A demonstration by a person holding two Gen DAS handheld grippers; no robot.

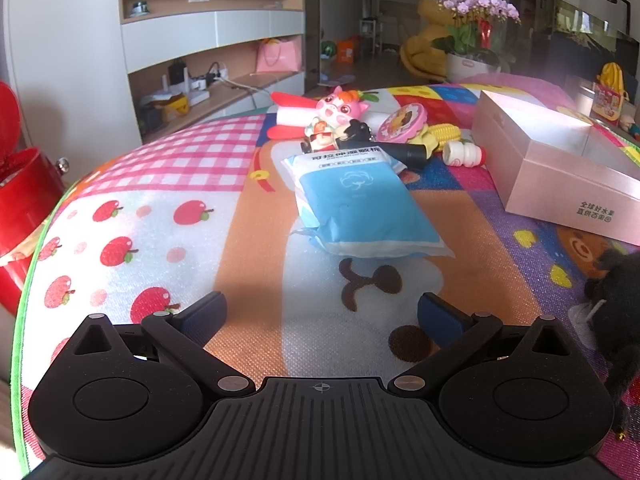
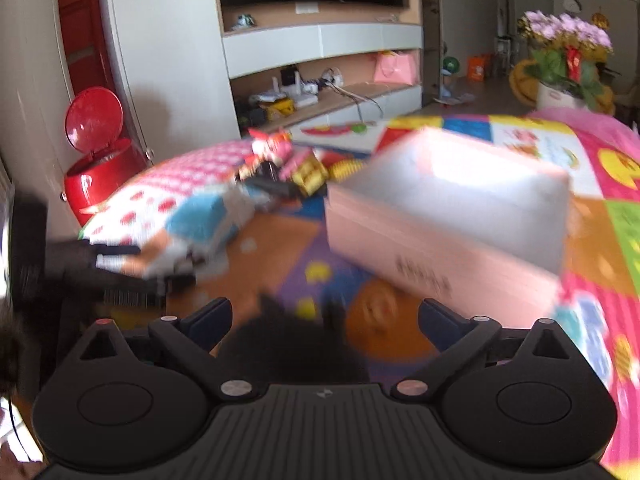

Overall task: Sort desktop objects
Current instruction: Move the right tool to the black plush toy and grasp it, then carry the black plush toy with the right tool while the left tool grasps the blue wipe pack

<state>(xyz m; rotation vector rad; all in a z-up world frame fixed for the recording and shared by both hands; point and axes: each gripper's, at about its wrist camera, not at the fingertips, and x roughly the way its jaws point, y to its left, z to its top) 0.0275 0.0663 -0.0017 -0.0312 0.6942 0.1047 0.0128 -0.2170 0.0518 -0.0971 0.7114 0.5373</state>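
Both your left gripper point(image 1: 320, 312) and right gripper point(image 2: 324, 316) hang wide open and empty, lined up with the blue pack point(image 1: 360, 204) lying beside the pink box point(image 1: 560, 164), presumably its destination.

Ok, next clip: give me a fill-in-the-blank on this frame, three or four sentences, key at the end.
1. The left claw stands ____, with nothing between its fingers.
2. The tissue pack lying nearest ahead of it is white and ____.
3. The open pink box lies to the ____ of that pack in the left wrist view.
4. The pig toy in the pile behind the pack is ____ in colour.

Missing words: open; blue; right; pink
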